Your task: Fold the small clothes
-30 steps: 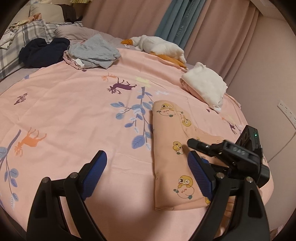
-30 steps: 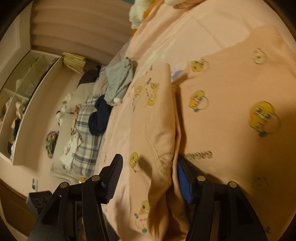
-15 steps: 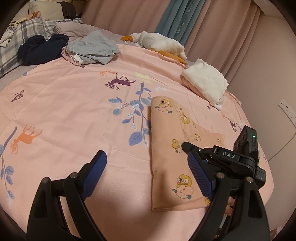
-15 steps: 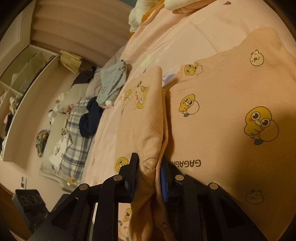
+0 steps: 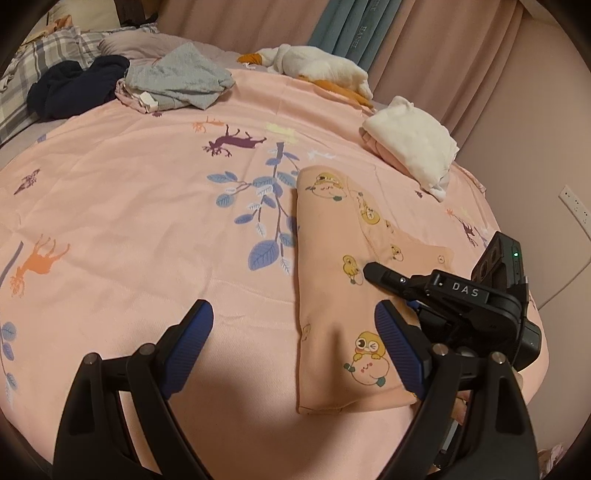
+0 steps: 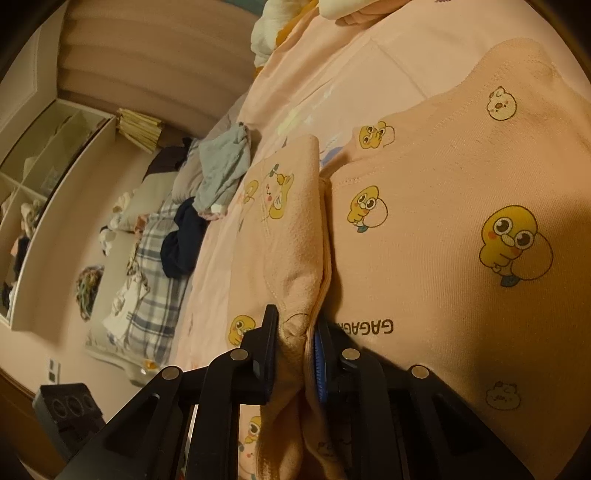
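A peach garment (image 5: 332, 258) printed with yellow ducks lies partly folded on the pink bedsheet (image 5: 129, 192), at its right side. In the right wrist view a folded flap (image 6: 291, 229) of it stands up as a ridge beside the flat duck-print part (image 6: 443, 221). My right gripper (image 6: 295, 325) is closing, and its pads pinch the near end of that ridge. Its black body (image 5: 480, 306) rests on the garment's right half in the left wrist view. My left gripper (image 5: 291, 314) hovers open over the sheet at the garment's near left edge, holding nothing.
A folded white and pink stack (image 5: 410, 147) sits at the far right of the bed. Loose grey clothes (image 5: 177, 77), a navy garment (image 5: 74, 85) and a plush goose (image 5: 317, 66) lie at the far side. Curtains (image 5: 343, 26) and a wall socket (image 5: 572, 206) border the bed.
The right jaws went from wide apart around the raised fold to pinched tight on it. The left gripper stayed open and tipped slightly.
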Demonstrator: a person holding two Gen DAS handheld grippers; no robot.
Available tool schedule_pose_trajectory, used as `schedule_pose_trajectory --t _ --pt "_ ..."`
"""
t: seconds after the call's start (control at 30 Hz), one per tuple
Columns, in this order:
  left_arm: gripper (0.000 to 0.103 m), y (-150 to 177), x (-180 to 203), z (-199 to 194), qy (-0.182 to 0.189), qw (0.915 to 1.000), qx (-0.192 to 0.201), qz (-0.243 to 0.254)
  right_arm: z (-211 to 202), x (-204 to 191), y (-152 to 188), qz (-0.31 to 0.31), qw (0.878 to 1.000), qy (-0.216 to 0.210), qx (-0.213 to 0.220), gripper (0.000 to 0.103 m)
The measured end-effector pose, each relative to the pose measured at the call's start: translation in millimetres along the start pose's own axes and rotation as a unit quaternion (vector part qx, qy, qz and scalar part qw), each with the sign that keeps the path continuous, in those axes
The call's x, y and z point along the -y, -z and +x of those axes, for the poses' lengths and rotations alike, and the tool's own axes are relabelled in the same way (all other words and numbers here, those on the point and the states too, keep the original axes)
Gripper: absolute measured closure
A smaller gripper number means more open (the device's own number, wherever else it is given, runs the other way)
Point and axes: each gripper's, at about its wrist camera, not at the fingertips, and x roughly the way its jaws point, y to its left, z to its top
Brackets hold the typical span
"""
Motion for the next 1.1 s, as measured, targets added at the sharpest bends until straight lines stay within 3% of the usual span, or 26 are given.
schedule_pose_trajectory --t 0.2,0.4,0.53,0.63,0.73,0.8,0.9,1.03,1.1 --pt "0.014 -2 -6 1 -0.007 0.9999 -0.001 -0.010 -14 -9 -1 -0.001 1.000 -0.013 0.015 0.086" --pt "0.014 -3 -13 0 -0.013 0.9997 -0.002 -0.022 -67 -21 -6 -0.019 0.996 -0.029 0.081 0.086" --pt "0.014 -4 -13 4 -0.004 0.9992 -0.013 -0.037 -112 -12 -3 -0.026 0.990 0.030 0.135 0.086" --pt "0.014 -3 -10 9 0.000 0.9989 -0.021 -0.042 -137 3 2 -0.022 0.987 0.051 0.150 0.086" --pt "0.014 0 -3 14 -0.003 0.9990 -0.028 -0.035 -141 26 4 -0.003 0.986 0.106 0.126 0.086" --pt "0.014 3 3 19 -0.006 0.9989 -0.037 -0.026 -133 40 0 0.023 0.988 0.119 0.100 0.086" --pt "0.014 6 9 24 -0.006 0.9987 -0.050 -0.012 -134 46 -3 0.063 0.984 0.131 0.098 0.084" --pt "0.014 7 11 23 -0.006 0.9988 -0.048 -0.006 -155 18 2 0.010 0.972 0.187 0.144 0.084" --pt "0.014 7 12 24 -0.003 0.9988 -0.049 -0.006 -166 4 7 -0.020 0.970 0.183 0.156 0.084"
